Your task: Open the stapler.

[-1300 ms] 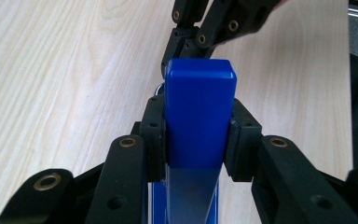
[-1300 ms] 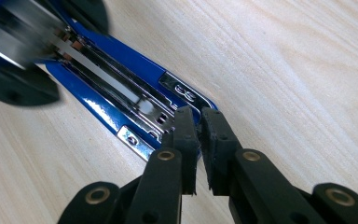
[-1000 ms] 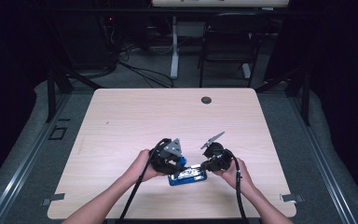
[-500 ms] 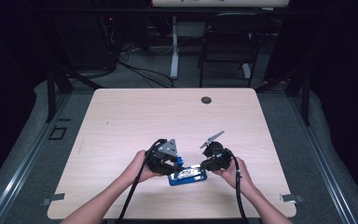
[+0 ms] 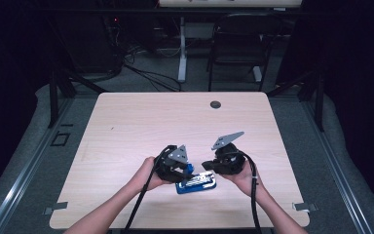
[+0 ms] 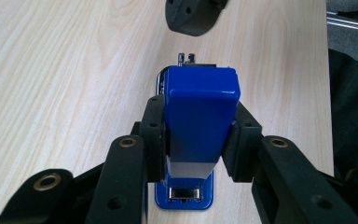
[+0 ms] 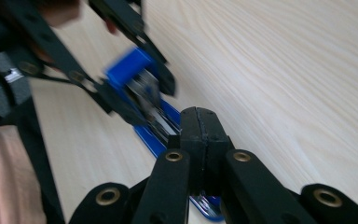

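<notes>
Landmark: the blue stapler (image 5: 195, 183) lies near the front edge of the light wooden tabletop (image 5: 141, 122), opened out, its metal staple channel showing.

Left hand (image 5: 147, 174): just left of the stapler, wrapped around the left gripper.

Left gripper (image 5: 176, 168): at the stapler's left end. In the left gripper view its jaws stand partly open and its pads (image 6: 153, 135) press on both sides of the stapler's blue top arm (image 6: 199, 119), which is lifted away from the blue base (image 6: 184, 201) below it.

Stapler base: flat on the tabletop, under the raised arm and running off to the right of the left gripper.

Right gripper (image 5: 210, 165): just above the stapler's right end. In the right gripper view its jaws (image 7: 199, 135) are pressed together with nothing between them, having just been closing; the tips seem to sit clear of the staple channel (image 7: 161, 123), though the blur there makes this uncertain.

Right hand (image 5: 243, 176): right of the stapler, holding the right gripper, its cable (image 5: 253, 195) trailing toward the front edge.

Grommet (image 5: 215, 104): a dark round disc well beyond the stapler, near the far edge.
</notes>
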The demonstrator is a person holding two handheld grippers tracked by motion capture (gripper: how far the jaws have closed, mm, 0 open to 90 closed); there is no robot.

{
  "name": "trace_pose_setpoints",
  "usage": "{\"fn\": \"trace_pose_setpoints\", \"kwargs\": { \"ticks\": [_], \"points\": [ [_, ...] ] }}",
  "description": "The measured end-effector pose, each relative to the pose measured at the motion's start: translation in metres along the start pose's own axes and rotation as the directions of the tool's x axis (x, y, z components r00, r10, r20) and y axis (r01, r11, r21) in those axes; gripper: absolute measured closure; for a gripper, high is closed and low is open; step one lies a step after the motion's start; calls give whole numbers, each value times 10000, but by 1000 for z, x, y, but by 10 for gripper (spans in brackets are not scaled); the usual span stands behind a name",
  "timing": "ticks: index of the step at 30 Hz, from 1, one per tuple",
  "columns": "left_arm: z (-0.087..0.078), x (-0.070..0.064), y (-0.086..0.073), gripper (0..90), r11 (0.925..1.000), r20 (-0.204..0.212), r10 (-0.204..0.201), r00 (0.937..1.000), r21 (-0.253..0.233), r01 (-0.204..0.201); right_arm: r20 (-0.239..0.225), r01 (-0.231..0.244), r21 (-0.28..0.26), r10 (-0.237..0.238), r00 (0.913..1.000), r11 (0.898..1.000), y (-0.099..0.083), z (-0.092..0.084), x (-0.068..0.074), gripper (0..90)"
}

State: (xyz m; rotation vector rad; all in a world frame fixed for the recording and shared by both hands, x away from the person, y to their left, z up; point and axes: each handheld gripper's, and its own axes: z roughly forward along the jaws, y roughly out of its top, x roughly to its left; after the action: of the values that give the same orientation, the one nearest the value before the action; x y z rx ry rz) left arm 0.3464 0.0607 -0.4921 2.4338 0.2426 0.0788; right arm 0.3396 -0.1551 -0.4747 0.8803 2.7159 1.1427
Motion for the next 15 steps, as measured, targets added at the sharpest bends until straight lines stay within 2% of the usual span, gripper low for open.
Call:
{"fn": "trace_pose_setpoints", "kwargs": {
  "ticks": [3, 6, 7, 15],
  "points": [
    [0, 0, 0, 659, 10000, 3, -8, 10000, 15, 8, -141, 323, 96, -322, 9994, 9994, 5, 5, 9, 900],
    [-1, 1, 0, 658, 10000, 18, 19, 10000, 51, -20, -162, 406, 98, -405, 9990, 9991, 8, 10, 16, 900],
    [-1, 2, 0, 658, 10000, 43, 19, 10000, 60, -19, -100, 569, 193, -567, 9983, 9982, 9, 11, 17, 900],
    [0, 2, 3, 646, 9998, 75, 57, 10000, 165, -58, -40, 561, 130, -561, 9984, 9983, 9, 11, 17, 900]
  ]
}}
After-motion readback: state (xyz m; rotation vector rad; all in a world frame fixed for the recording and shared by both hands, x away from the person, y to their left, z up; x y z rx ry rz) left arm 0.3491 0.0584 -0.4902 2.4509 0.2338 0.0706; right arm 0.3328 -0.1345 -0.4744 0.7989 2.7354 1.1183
